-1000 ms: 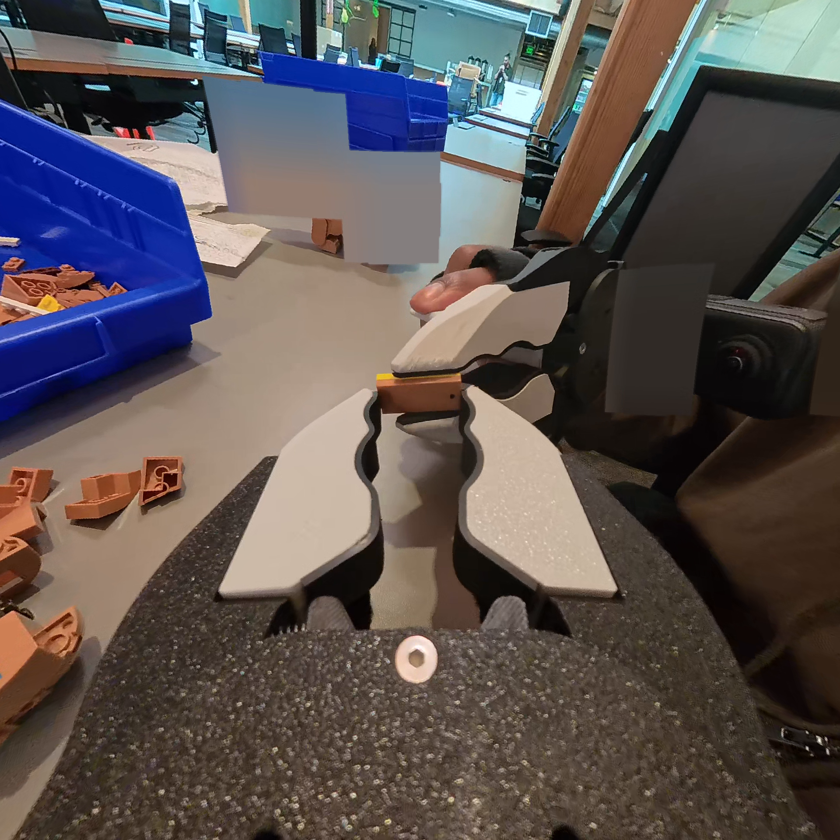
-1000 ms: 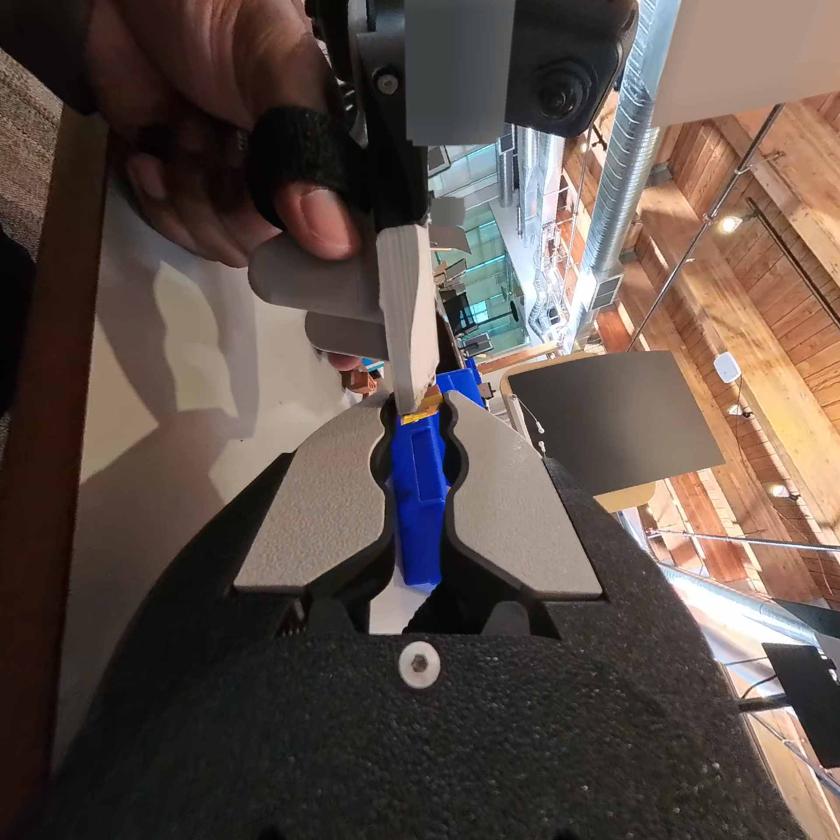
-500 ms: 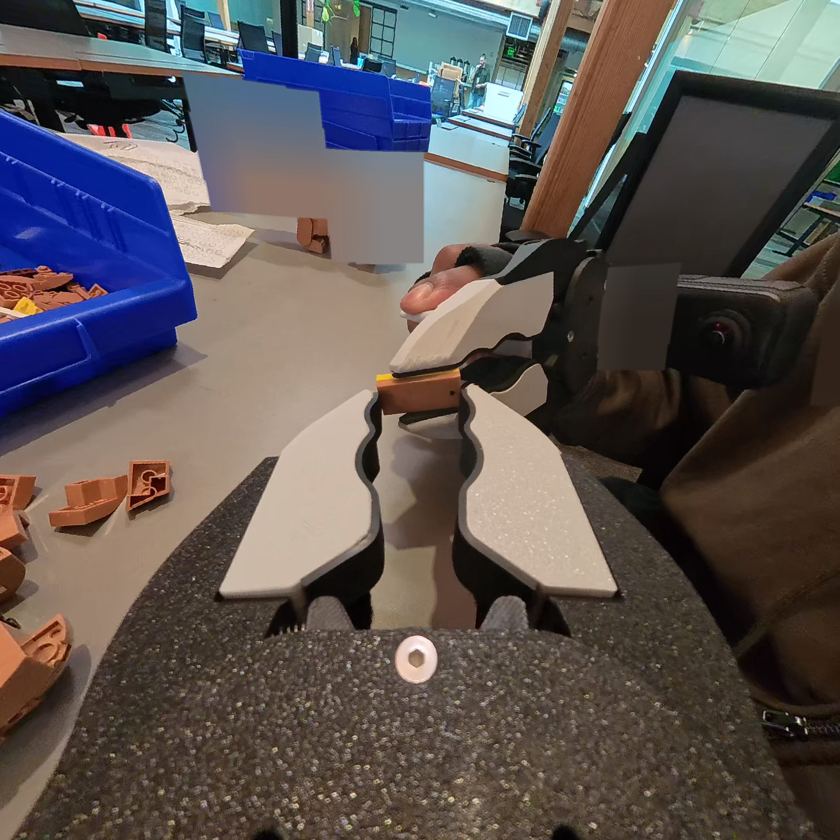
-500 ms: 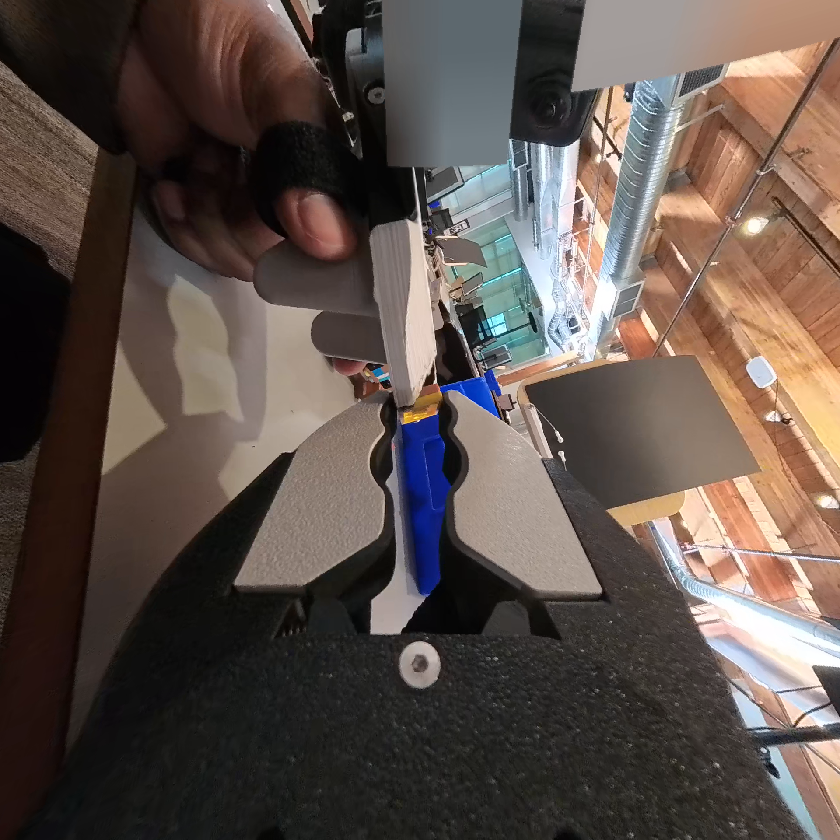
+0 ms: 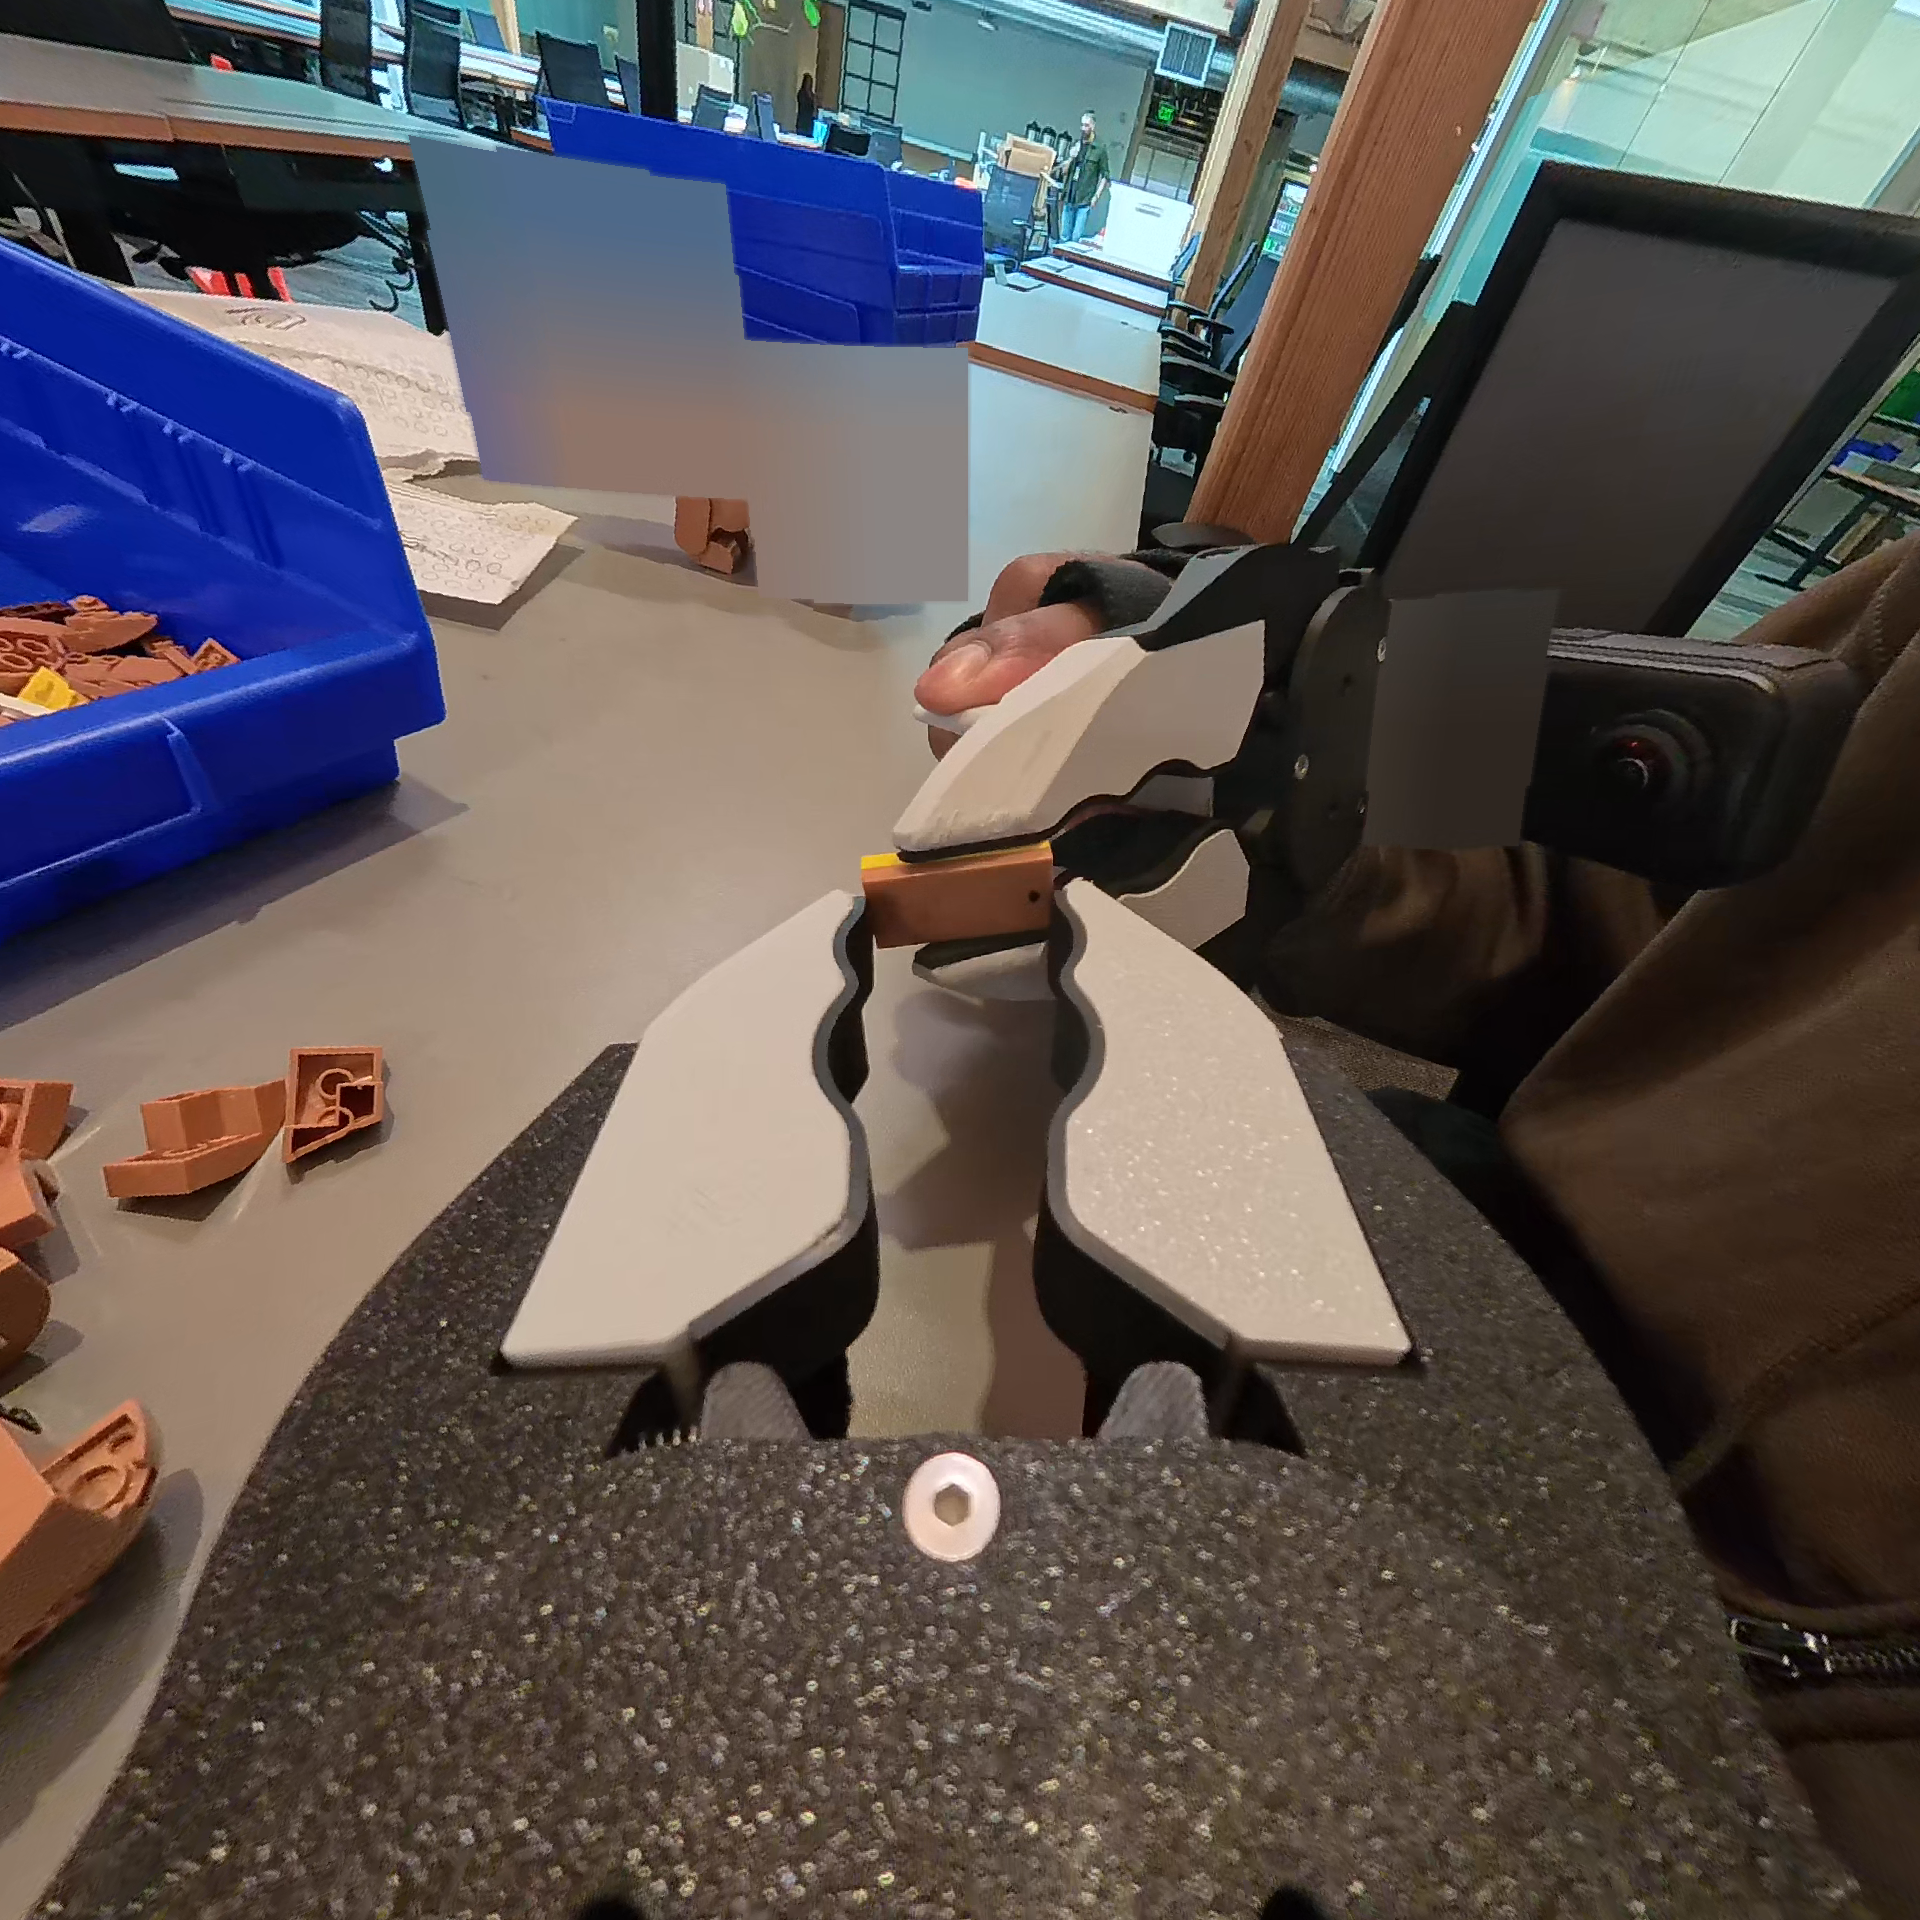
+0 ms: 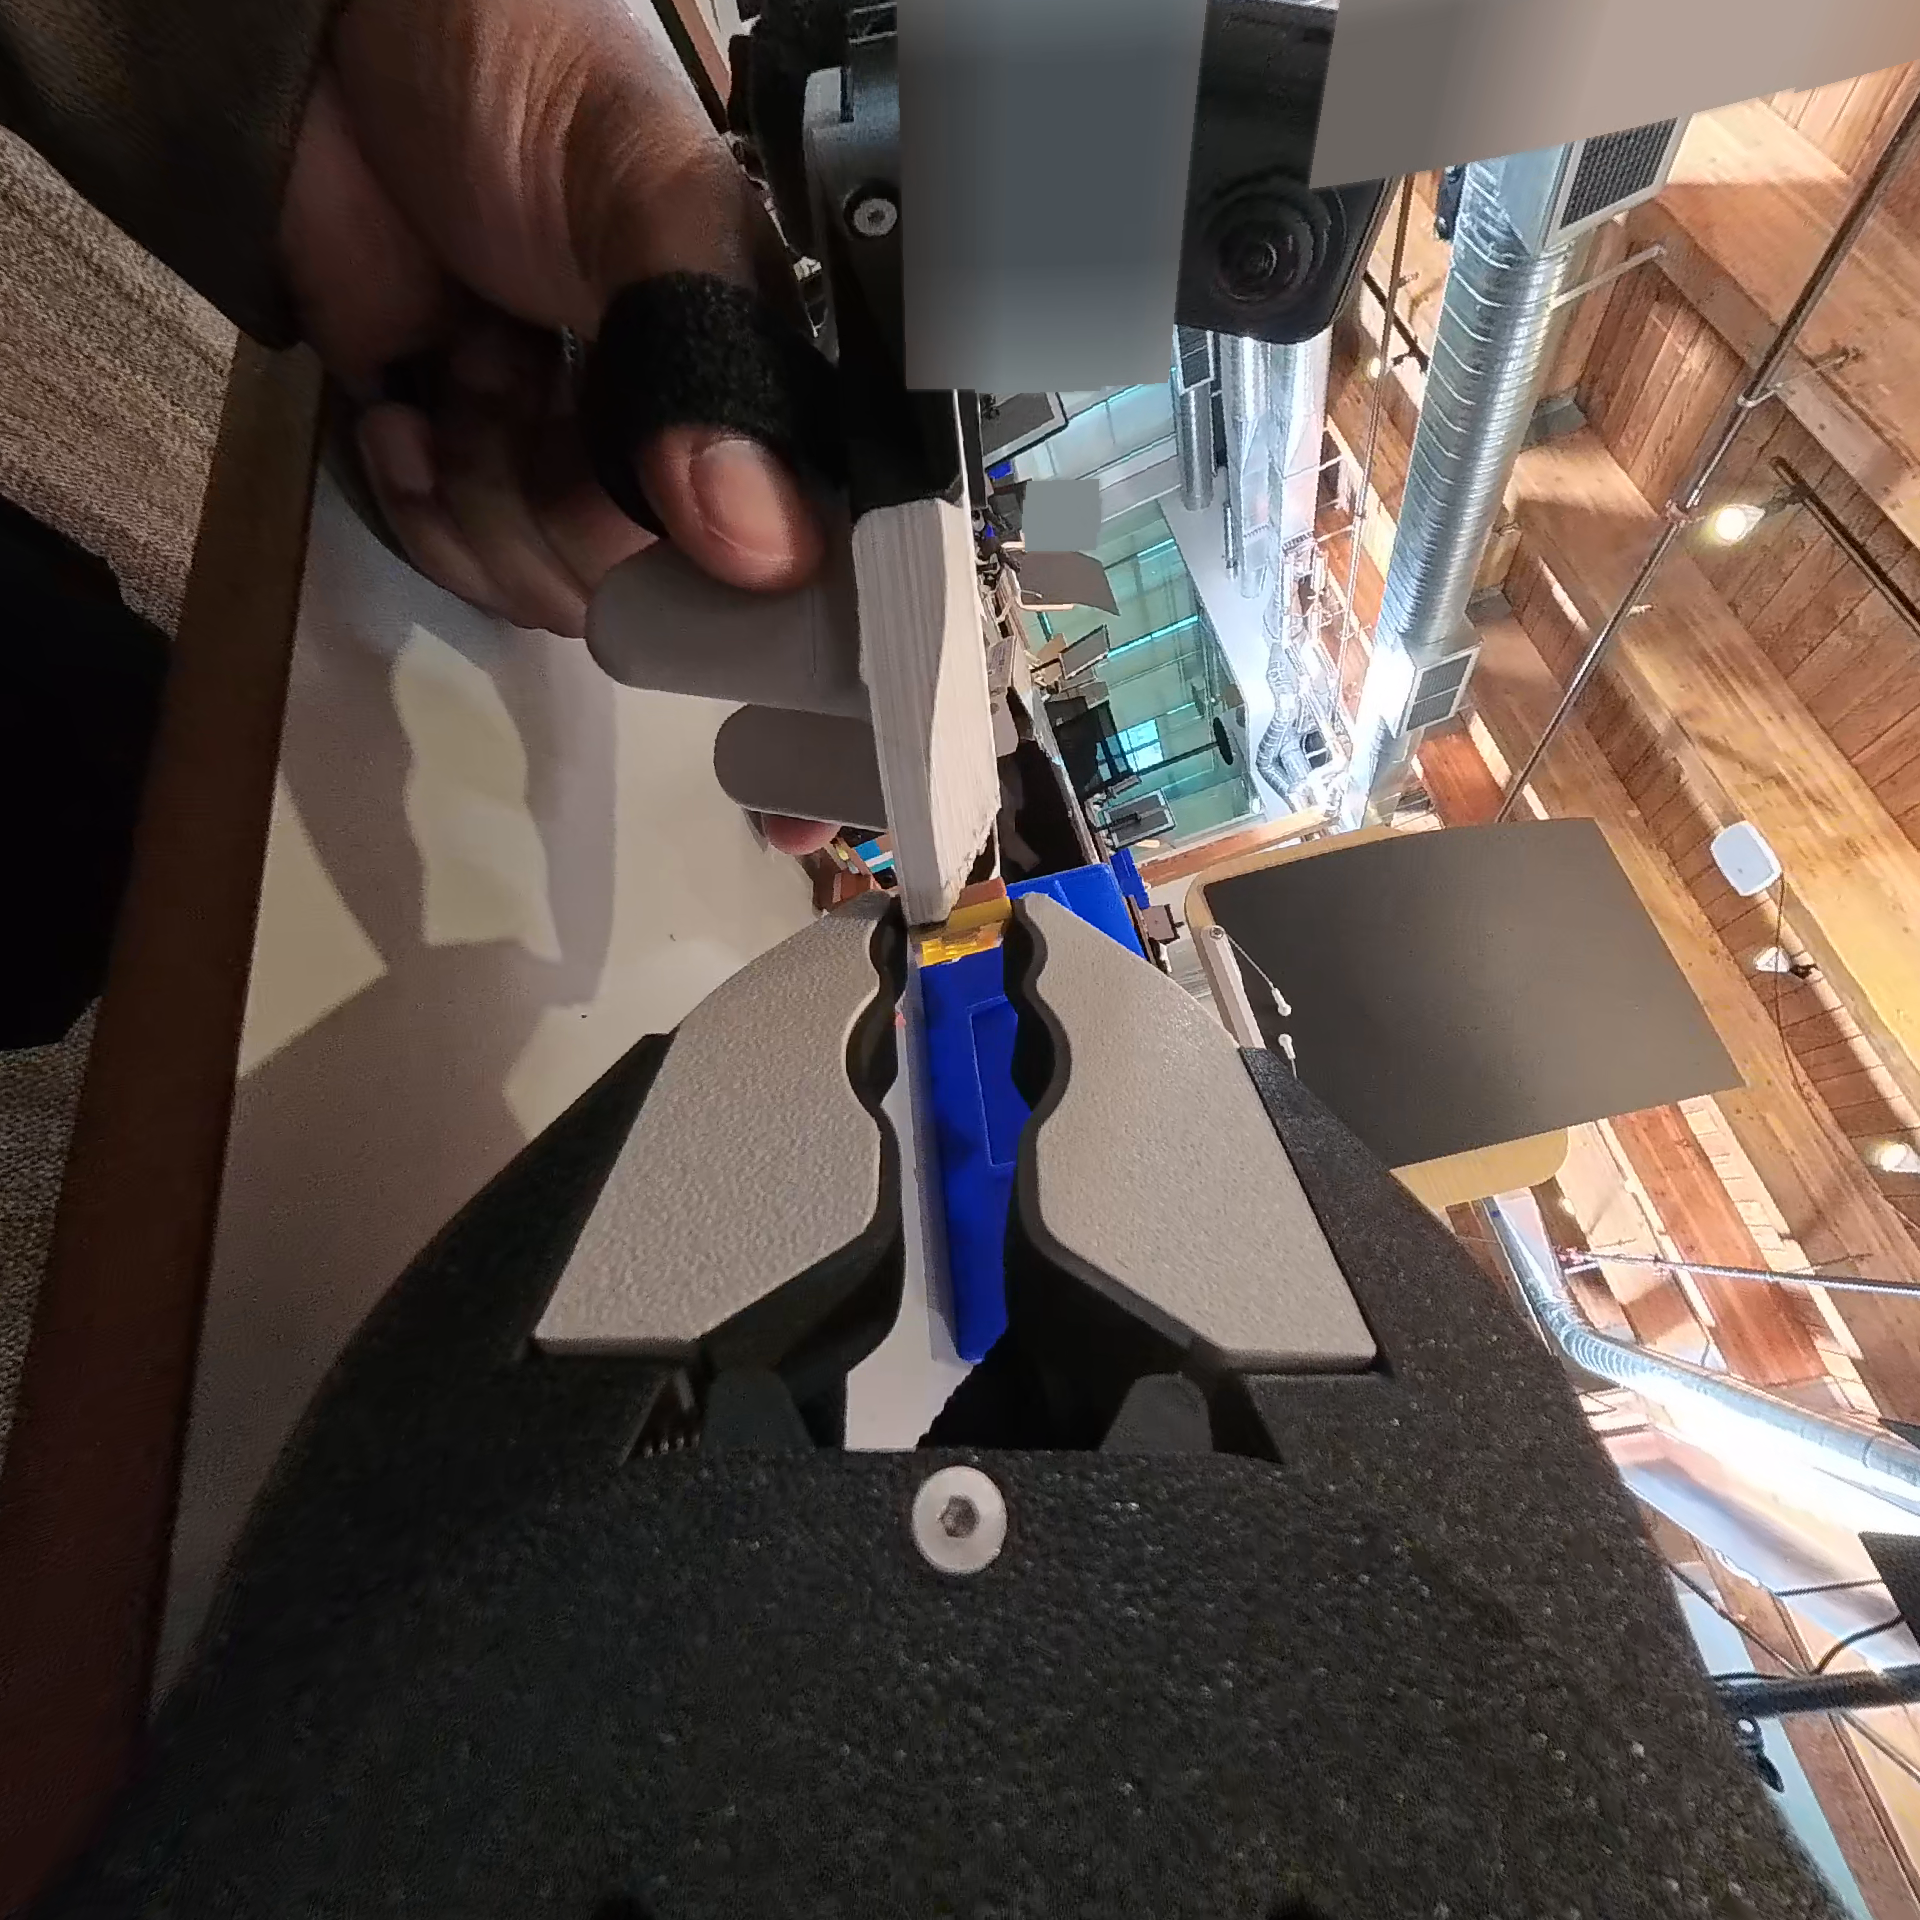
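1. A smooth grey tabletop (image 5: 623, 790) with a brown wooden edge (image 6: 156, 935) fills the foreground.
2. A thick reddish-brown wooden post (image 5: 1340, 260) rises at the right, beside a pane of greenish glass wall (image 5: 1714, 94).
3. A black-framed dark flat monitor (image 5: 1662, 395) stands at the table's right side.
4. Beyond lies an open office with long wood-edged desks (image 5: 208, 114) and black swivel chairs (image 5: 561, 62).
5. The ceiling is of warm wooden planks (image 6: 1662, 520), with a ribbed silver ventilation duct (image 6: 1475, 395) and small bright spot lamps (image 6: 1730, 520).
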Tool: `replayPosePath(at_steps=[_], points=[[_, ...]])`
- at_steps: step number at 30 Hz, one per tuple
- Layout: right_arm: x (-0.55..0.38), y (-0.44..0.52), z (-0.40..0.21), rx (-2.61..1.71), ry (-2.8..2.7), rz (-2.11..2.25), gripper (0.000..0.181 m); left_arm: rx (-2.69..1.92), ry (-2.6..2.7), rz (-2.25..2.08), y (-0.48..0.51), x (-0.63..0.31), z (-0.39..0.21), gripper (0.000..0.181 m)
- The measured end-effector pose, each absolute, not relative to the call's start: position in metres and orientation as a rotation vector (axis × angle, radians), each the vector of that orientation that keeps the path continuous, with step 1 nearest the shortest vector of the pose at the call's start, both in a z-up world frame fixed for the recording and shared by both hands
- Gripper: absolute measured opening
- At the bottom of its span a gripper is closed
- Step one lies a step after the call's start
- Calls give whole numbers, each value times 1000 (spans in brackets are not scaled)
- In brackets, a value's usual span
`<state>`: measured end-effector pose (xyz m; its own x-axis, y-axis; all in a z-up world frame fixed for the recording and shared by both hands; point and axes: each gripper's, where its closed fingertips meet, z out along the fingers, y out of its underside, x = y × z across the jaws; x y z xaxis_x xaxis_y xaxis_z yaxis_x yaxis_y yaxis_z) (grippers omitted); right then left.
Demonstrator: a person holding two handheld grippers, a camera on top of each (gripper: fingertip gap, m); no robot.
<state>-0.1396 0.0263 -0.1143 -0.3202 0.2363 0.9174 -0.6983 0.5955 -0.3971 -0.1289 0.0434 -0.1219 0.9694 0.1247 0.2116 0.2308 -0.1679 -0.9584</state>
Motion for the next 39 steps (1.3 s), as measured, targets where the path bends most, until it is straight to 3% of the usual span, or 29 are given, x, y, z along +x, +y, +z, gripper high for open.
replayPosePath(at_steps=[30, 39], points=[[-144, 30, -117, 375, -1637, 987, 17, -1720, -270, -123, 39, -128, -119, 32], [-153, 31, -119, 338, -1618, 912, 25, -1740, -224, -115, 42, -122, -121, 32]])
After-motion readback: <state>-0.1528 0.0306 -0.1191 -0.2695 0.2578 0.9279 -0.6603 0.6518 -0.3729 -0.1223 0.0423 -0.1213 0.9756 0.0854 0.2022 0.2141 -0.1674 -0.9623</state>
